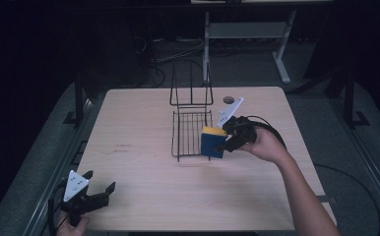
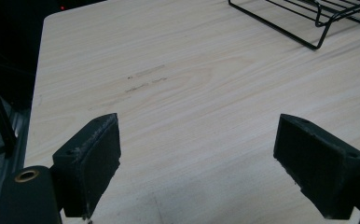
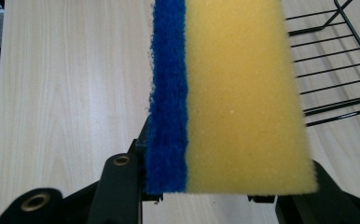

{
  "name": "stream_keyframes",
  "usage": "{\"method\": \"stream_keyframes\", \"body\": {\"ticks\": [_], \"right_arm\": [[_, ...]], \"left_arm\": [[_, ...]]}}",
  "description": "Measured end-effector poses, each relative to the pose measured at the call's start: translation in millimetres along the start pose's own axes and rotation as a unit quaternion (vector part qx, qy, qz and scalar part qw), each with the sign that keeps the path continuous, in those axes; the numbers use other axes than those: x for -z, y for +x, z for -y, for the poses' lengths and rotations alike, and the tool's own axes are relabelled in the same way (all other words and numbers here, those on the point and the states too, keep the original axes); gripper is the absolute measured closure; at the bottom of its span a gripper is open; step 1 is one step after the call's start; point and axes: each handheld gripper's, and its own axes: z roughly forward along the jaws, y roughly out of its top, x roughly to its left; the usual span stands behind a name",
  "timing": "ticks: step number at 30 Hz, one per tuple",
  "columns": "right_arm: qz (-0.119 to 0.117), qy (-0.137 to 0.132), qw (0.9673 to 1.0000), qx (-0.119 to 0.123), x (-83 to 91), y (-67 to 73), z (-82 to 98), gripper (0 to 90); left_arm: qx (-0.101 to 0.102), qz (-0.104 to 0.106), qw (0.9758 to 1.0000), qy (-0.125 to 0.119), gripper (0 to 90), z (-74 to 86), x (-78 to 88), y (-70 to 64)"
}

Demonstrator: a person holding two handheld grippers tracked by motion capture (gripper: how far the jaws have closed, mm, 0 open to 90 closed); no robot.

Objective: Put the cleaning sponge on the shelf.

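A yellow sponge with a blue scouring side is held on edge in my right gripper, which is shut on it at the right edge of a black wire rack. In the right gripper view the sponge stands between the jaws, blue layer to the left, with the rack's wires to the right behind it. My left gripper rests at the table's near left corner, jaws wide open with nothing between them.
The wooden table has a round hole near its far edge. The rack's upright back rises behind its flat grid. A corner of the rack appears far ahead of the left gripper. Dark floor, cables and a desk frame lie beyond.
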Motion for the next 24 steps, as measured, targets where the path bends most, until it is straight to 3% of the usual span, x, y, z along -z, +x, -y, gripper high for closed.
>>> {"method": "stream_keyframes", "body": {"ticks": [24], "right_arm": [[-0.002, -0.006, 0.9999, -0.013, -6.2, -28.1, -14.2, 56.3]], "left_arm": [[0.003, -0.002, 1.0, -0.003, 14.1, 0.2, 0.2, 0.8]]}}
